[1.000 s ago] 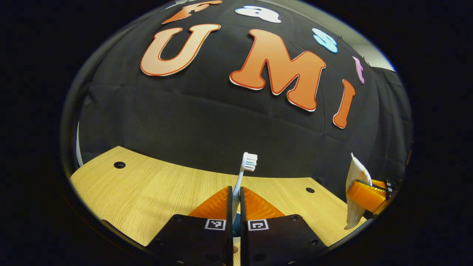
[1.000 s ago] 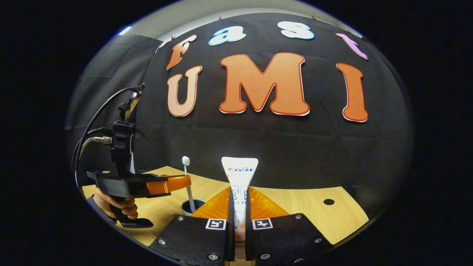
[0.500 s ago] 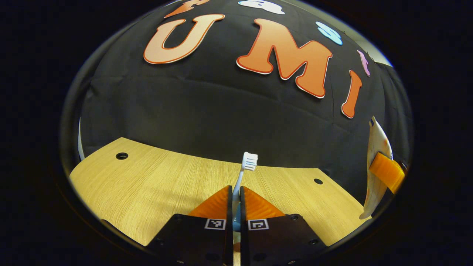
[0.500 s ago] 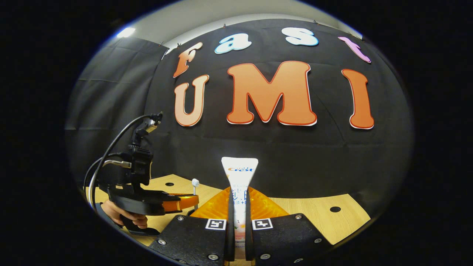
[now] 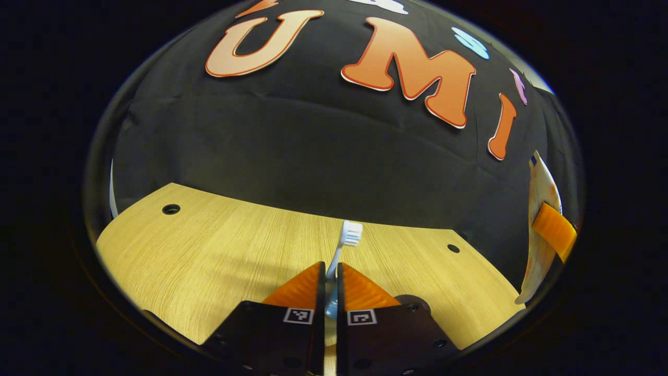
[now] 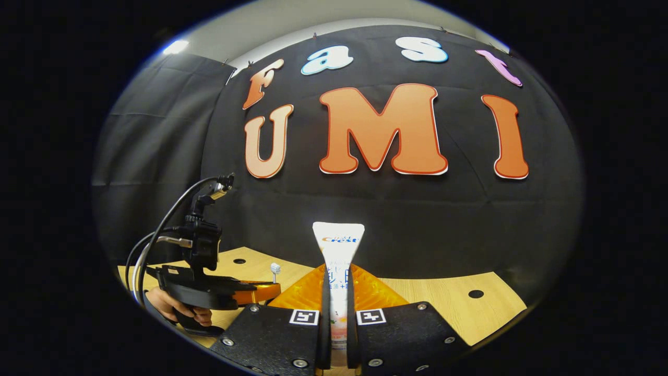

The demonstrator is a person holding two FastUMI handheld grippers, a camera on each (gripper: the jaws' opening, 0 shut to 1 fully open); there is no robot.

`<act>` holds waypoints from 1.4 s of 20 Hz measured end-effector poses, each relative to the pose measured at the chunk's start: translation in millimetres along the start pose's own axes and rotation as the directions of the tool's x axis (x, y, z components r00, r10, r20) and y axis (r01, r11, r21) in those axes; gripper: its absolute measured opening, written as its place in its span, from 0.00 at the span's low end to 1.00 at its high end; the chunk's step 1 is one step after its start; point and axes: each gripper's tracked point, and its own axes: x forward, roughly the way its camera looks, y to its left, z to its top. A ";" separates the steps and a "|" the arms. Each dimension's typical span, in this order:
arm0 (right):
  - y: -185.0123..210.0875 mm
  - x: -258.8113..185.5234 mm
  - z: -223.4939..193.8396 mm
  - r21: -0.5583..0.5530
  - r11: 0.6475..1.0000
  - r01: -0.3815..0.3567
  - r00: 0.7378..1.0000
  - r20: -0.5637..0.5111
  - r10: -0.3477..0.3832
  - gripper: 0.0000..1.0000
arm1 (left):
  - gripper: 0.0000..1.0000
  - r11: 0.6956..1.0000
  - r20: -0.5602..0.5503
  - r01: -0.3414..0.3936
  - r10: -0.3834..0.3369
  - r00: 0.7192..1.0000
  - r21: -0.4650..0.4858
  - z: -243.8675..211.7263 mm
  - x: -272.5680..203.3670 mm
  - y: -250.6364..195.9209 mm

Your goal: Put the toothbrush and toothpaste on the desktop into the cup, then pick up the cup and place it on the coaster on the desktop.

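Left gripper view: the left tool (image 5: 331, 277) is pressed together on one toothbrush (image 5: 345, 241), pinching its handle so the bristled head stands upright and leans slightly right above the wooden tabletop (image 5: 219, 250). Holding it by the handle, head up, probably suits lowering it end-first into the cup; a bluish patch shows between the fingers beneath the brush, but I cannot tell whether that is the cup. At the right edge the right tool (image 5: 554, 237) carries one toothpaste tube (image 5: 540, 230) off the tabletop.

Right gripper view: the right tool (image 6: 338, 295) is clamped on the toothpaste tube (image 6: 338, 250), crimped end up, likely waiting its turn. Low on the left, a hand (image 6: 175, 312) holds the left tool (image 6: 258, 292) near the tabletop (image 6: 443, 297), the toothbrush (image 6: 275, 270) head poking above it. Count: two tools, one brush, one tube.
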 end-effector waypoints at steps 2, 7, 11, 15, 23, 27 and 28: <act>-1.7 1.9 1.0 0.012 1.000 0.001 1.000 0.003 -0.001 0.12 | 0.25 0.999 0.004 0.050 -0.050 0.999 -0.021 0.7 -6.4 -6.9; 1.6 6.3 8.6 0.033 0.999 -0.021 0.999 0.026 0.020 0.12 | 0.32 0.997 -0.002 -0.003 0.004 1.000 0.072 -4.5 -24.1 4.7; 10.5 12.9 12.7 0.007 0.999 -0.042 0.998 0.046 0.042 0.14 | 0.99 0.987 0.076 -0.056 0.045 0.996 0.149 12.3 -50.9 7.8; 24.4 20.1 16.0 0.006 0.997 -0.078 0.995 0.069 0.077 0.14 | 0.95 0.980 0.119 -0.097 0.077 0.990 0.173 32.1 -85.5 13.2; 40.7 45.9 13.3 0.009 0.994 -0.105 0.989 0.106 0.103 0.14 | 0.98 0.940 0.228 -0.207 0.146 0.963 0.270 73.5 -172.3 33.8; 48.7 64.7 6.9 0.041 0.992 -0.122 0.988 0.098 0.118 0.14 | 0.98 0.932 0.254 -0.235 0.165 0.953 0.277 84.7 -199.6 39.6; 51.6 69.0 7.1 0.046 0.991 -0.129 0.986 0.107 0.124 0.14 | 0.98 0.934 0.253 -0.234 0.165 0.953 0.271 85.3 -204.3 38.9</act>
